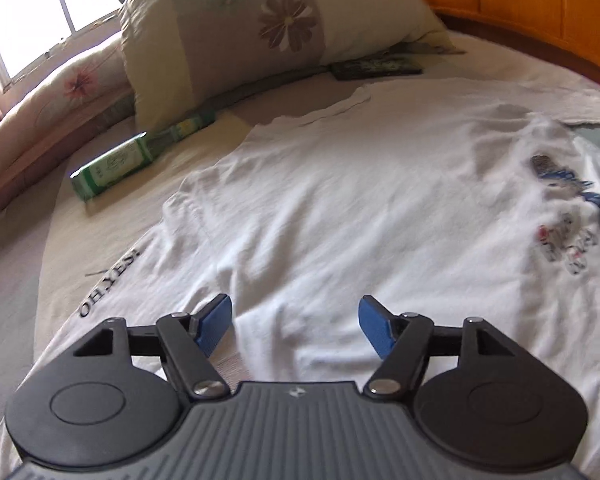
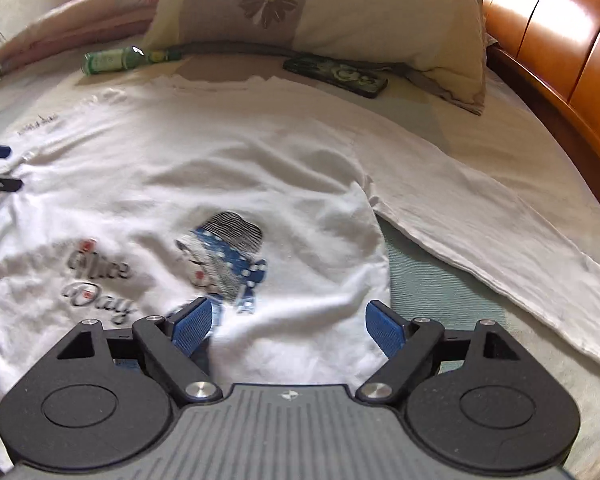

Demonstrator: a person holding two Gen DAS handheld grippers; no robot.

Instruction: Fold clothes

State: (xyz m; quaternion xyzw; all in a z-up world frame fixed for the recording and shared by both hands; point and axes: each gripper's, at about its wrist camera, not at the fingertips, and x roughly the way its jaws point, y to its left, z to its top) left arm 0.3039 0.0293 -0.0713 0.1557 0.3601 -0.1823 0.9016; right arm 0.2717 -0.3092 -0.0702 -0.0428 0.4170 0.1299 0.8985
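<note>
Lying spread out on the bed (image 1: 28,240), the white shirt (image 1: 340,208) looks soft, thin and light, so it will likely flop and wrinkle when lifted. The left gripper (image 1: 296,330) and the right gripper (image 2: 288,326) both hang just above it with their blue pads wide apart and nothing between them. A good place to pinch looks like an edge, such as the long sleeve (image 2: 480,216) lying out to the side.
</note>
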